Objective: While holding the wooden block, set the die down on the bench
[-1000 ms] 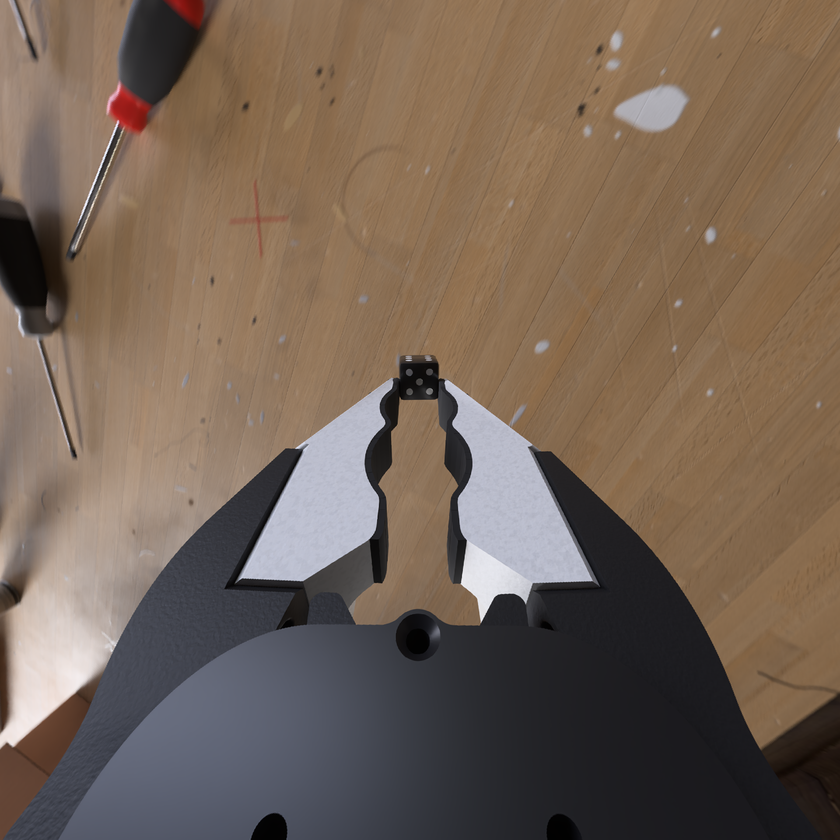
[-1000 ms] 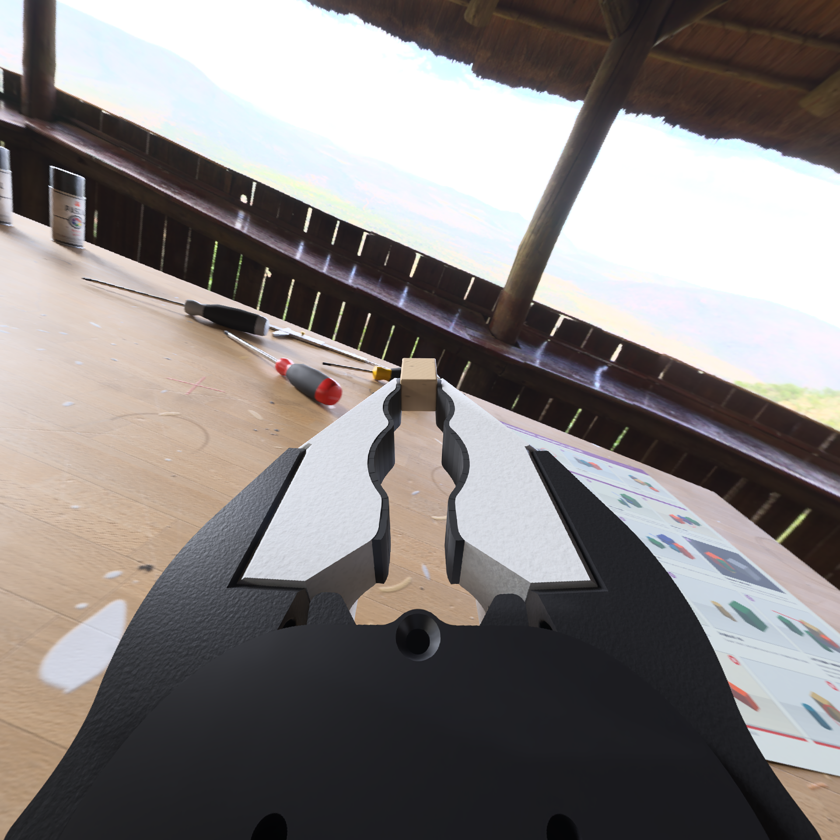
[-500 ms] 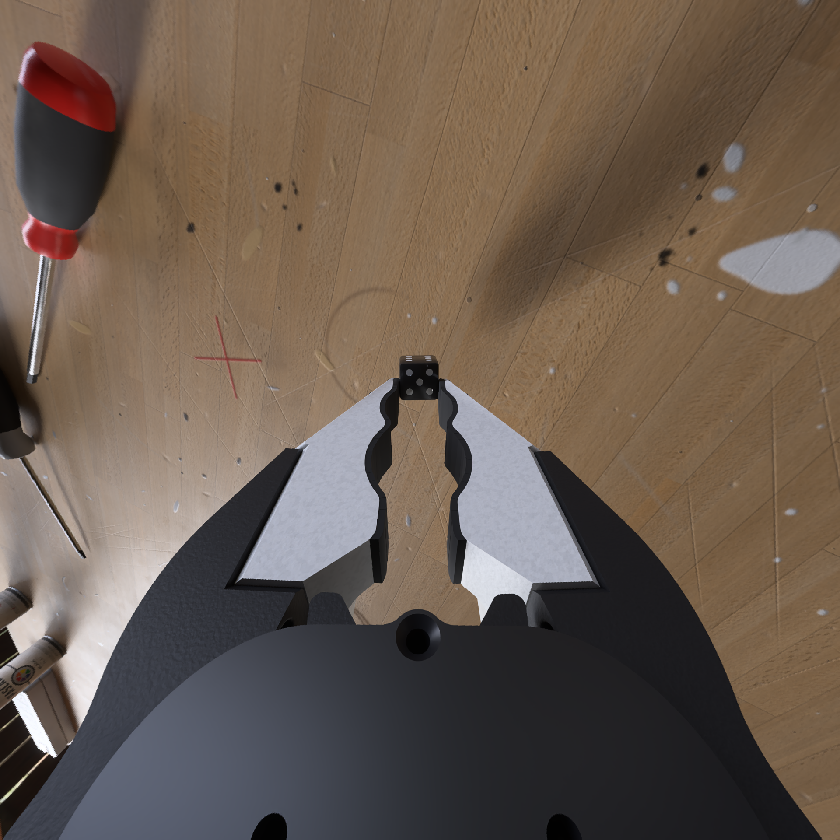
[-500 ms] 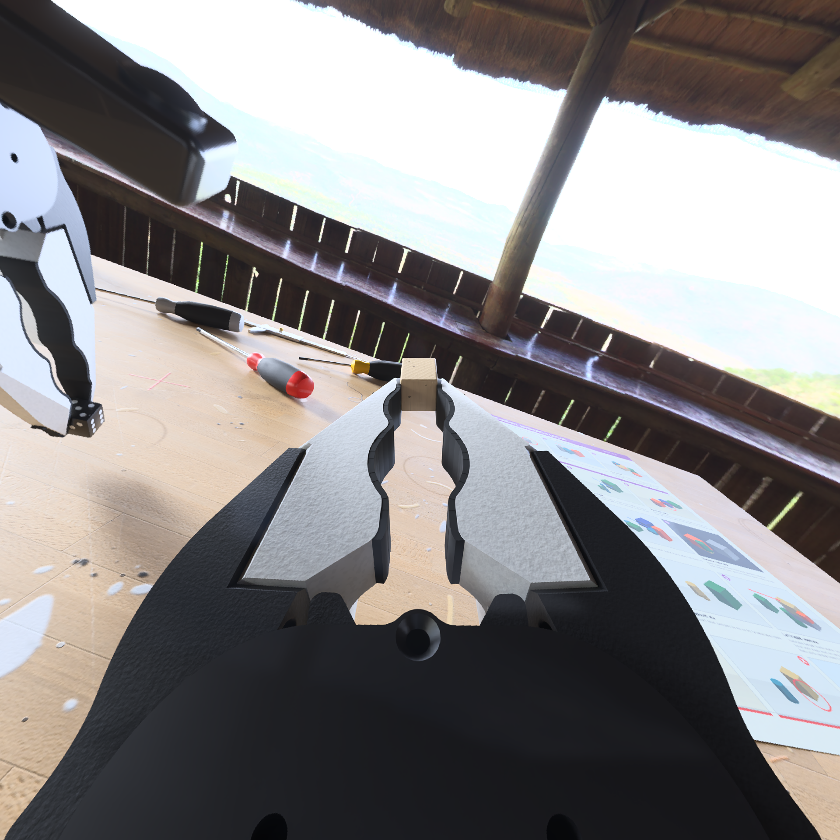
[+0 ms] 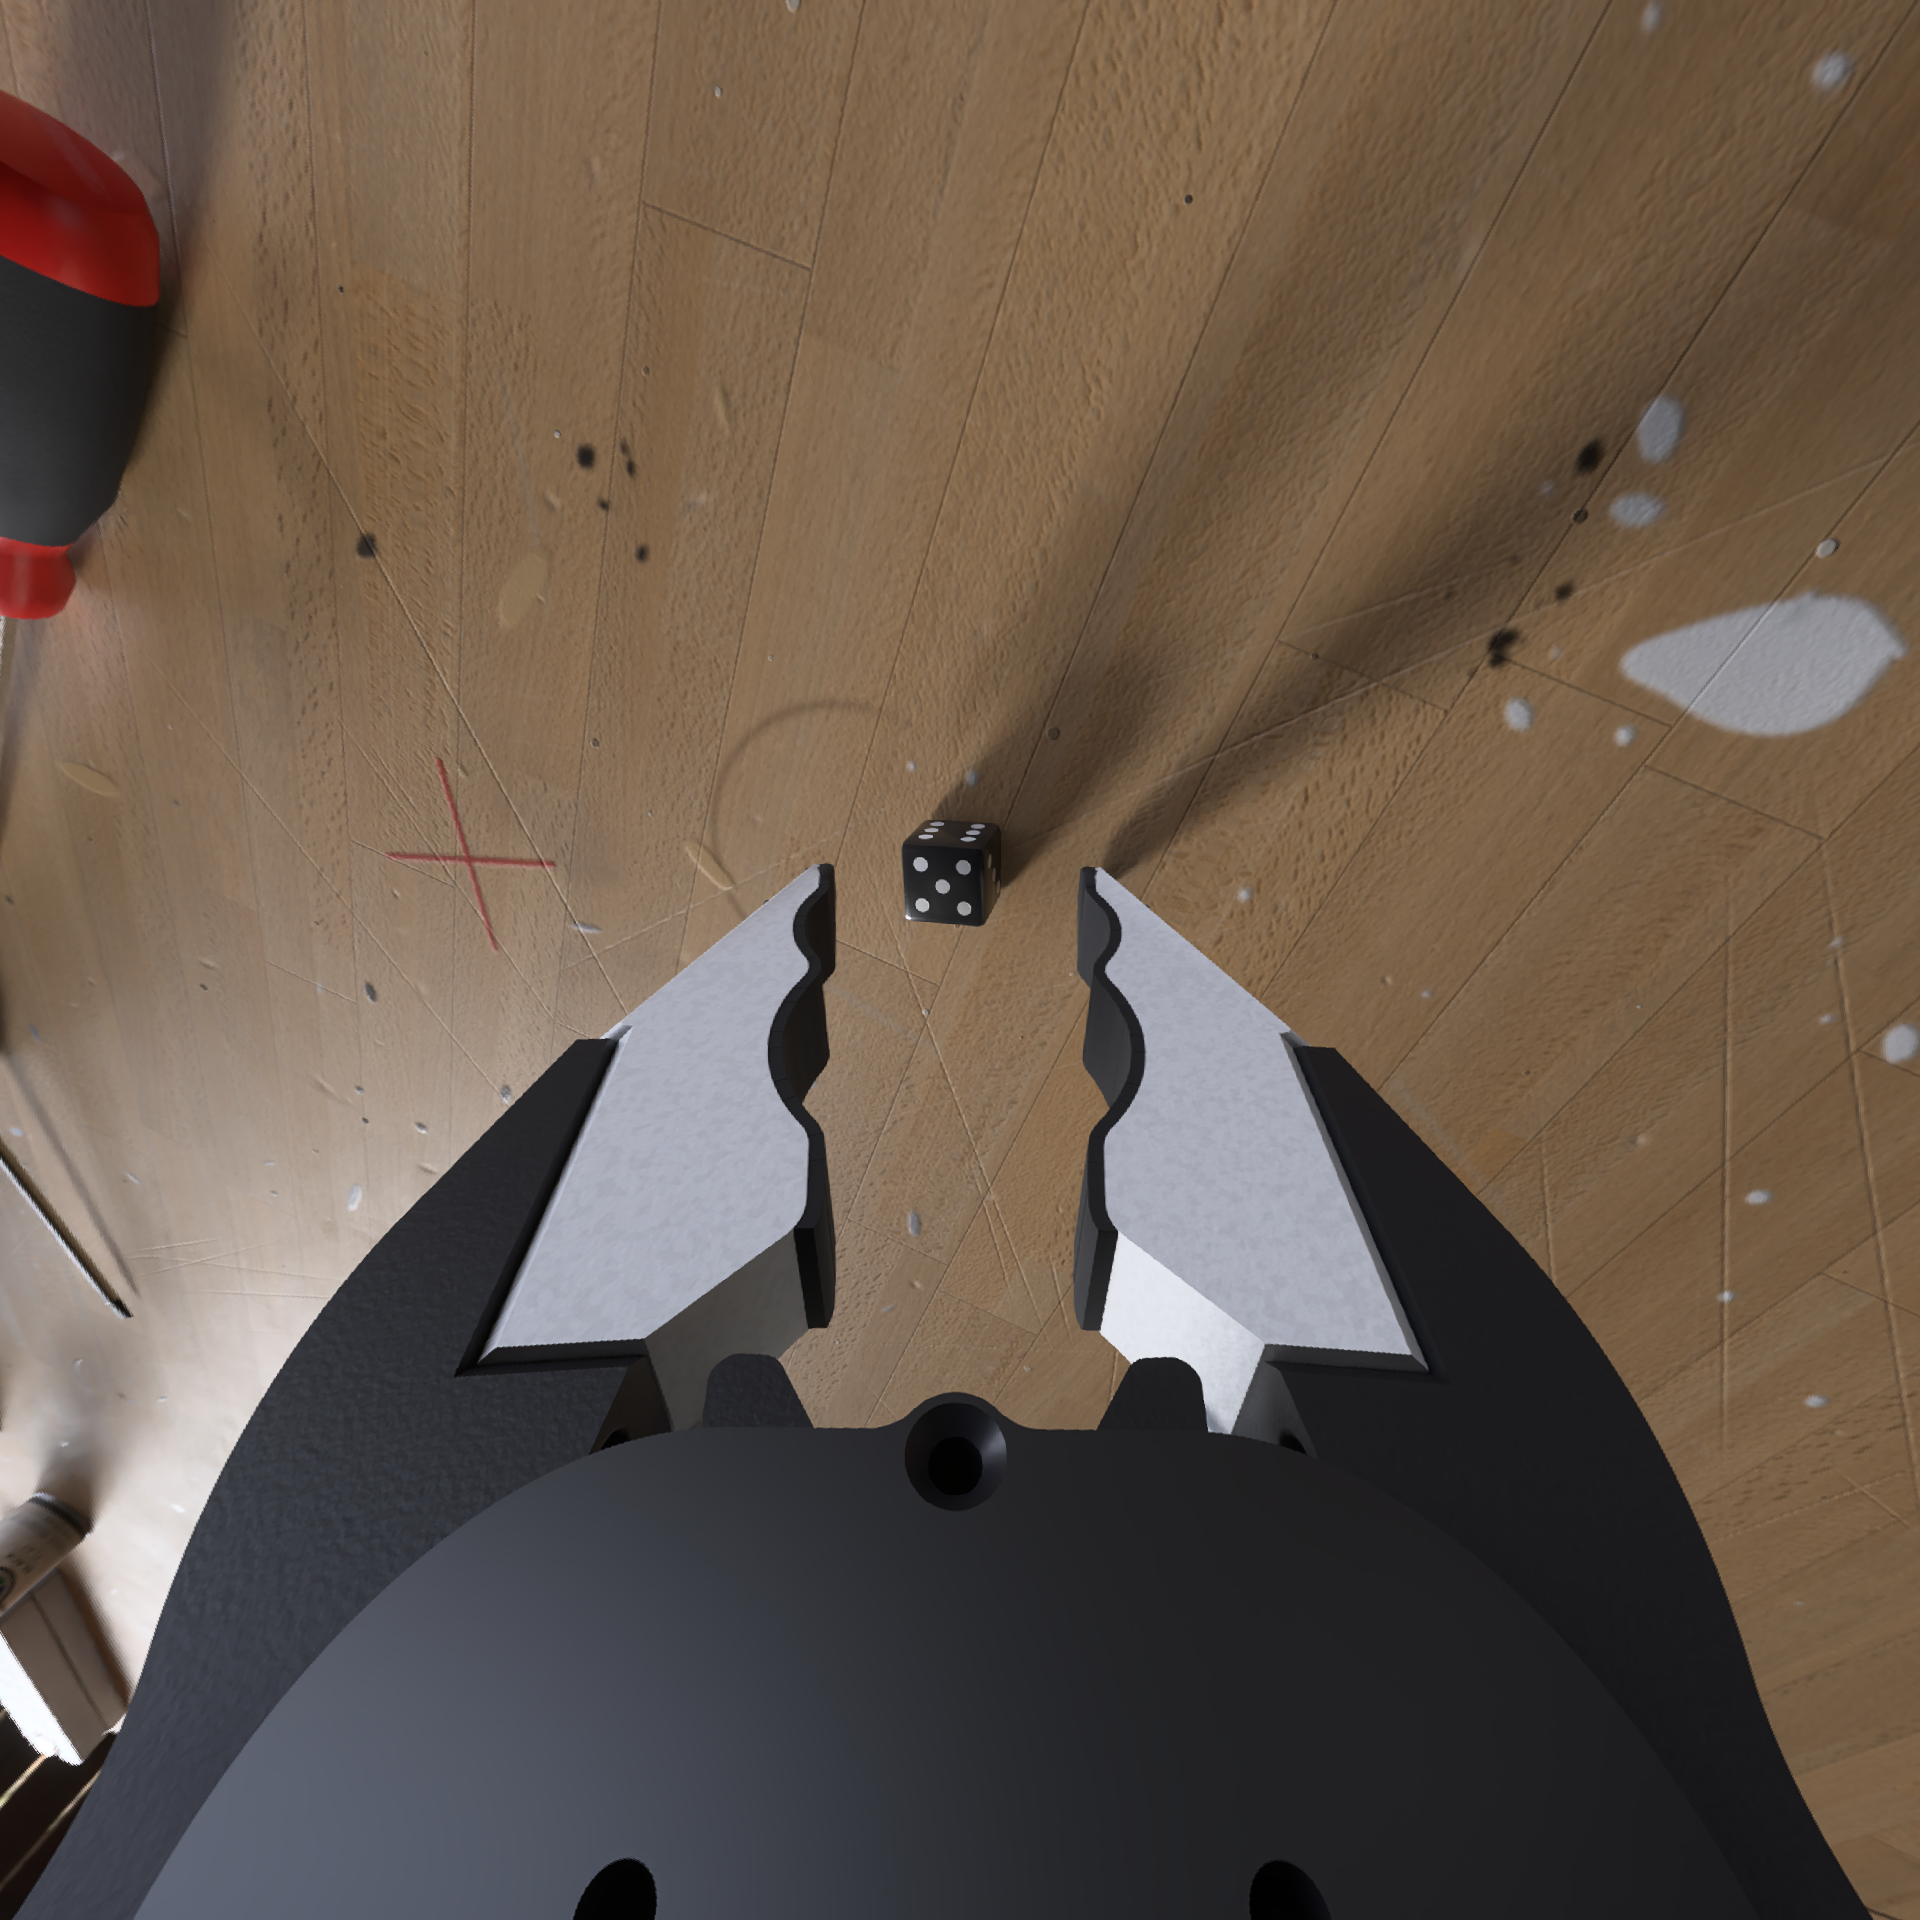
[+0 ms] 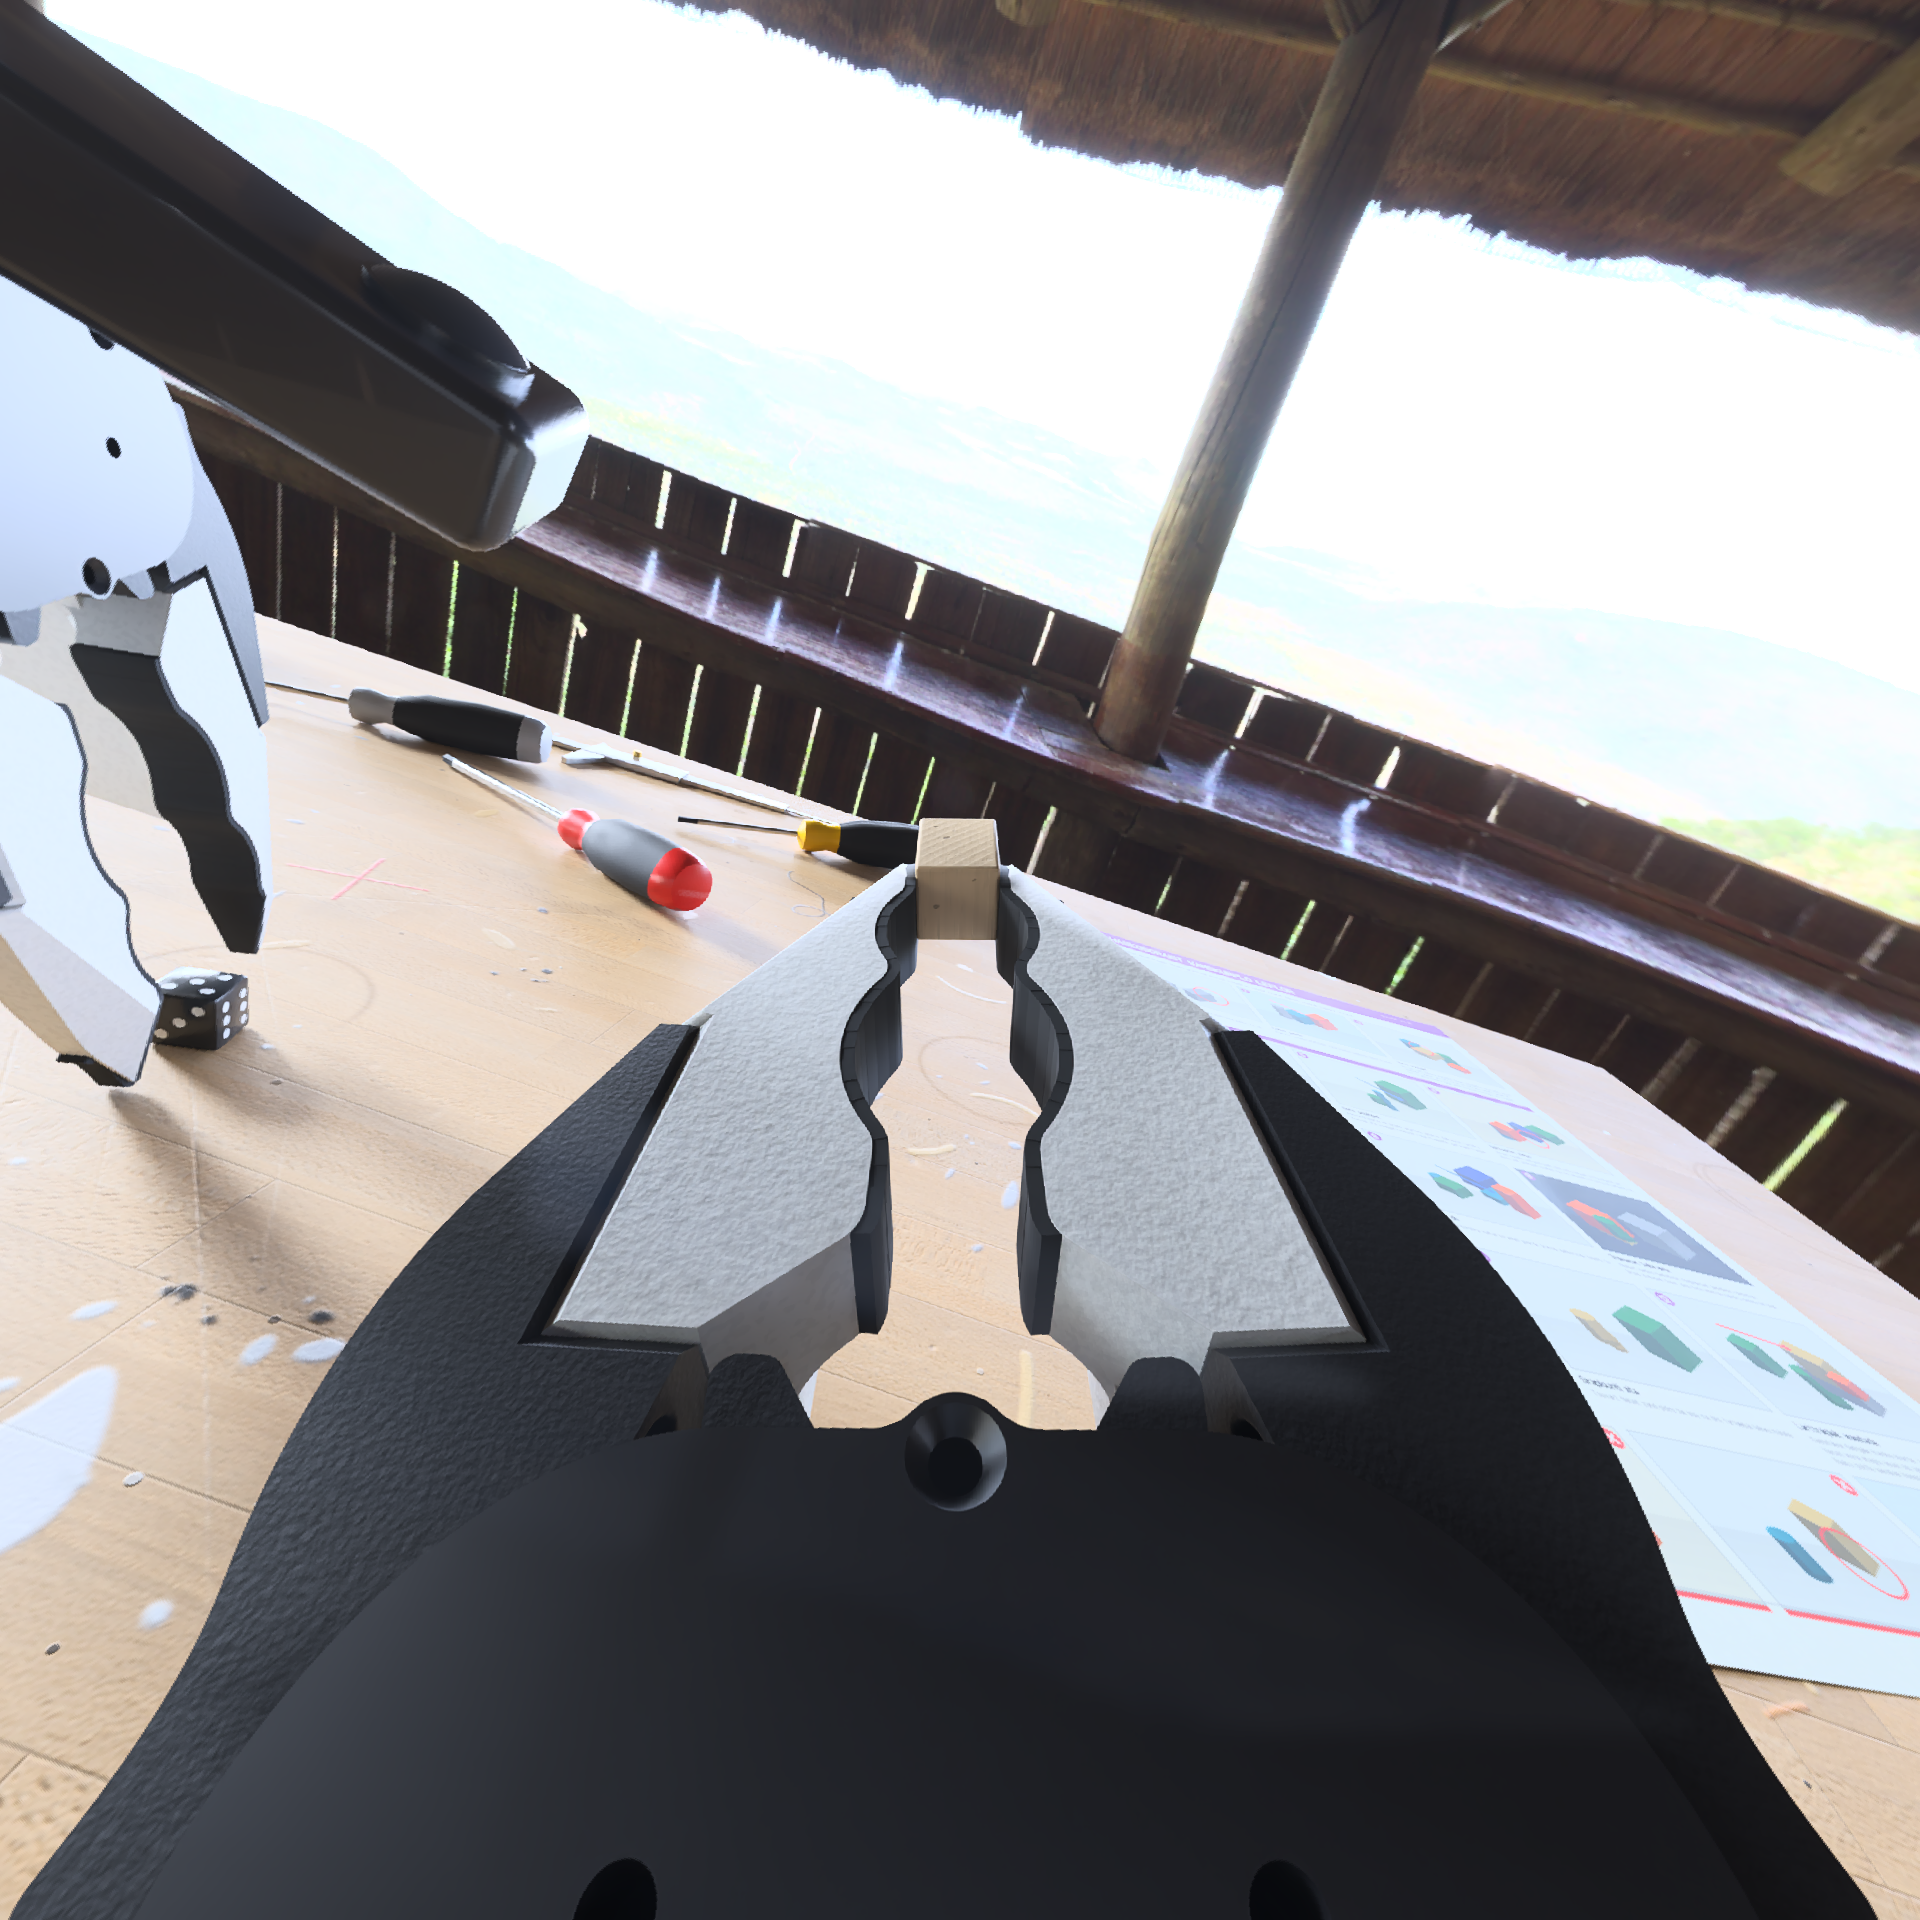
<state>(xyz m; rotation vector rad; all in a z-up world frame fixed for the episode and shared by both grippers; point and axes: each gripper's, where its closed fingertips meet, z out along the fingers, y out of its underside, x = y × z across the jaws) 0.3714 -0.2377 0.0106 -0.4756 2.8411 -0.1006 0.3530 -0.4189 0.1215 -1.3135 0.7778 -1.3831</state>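
Note:
A small black die (image 5: 952, 873) with white pips rests on the wooden bench (image 5: 1143, 416), between the tips of my left gripper (image 5: 954, 894), which is open with clear gaps on both sides of the die. In the right wrist view the die (image 6: 204, 1008) lies on the bench (image 6: 436, 1091) between the left gripper's spread fingers (image 6: 223, 831). My right gripper (image 6: 957, 904) is shut on a pale wooden block (image 6: 956, 878), held above the bench.
A red-and-black screwdriver (image 5: 62, 353) lies at the left, also in the right wrist view (image 6: 623, 857). Other screwdrivers (image 6: 447, 717) lie near the far railing (image 6: 1247, 790). A printed sheet (image 6: 1621, 1299) lies at the right. A red cross mark (image 5: 470, 858) is left of the die.
My left gripper has come down to the bench and opened, letting go of the die, which now rests on the wood. The right gripper still holds the block.

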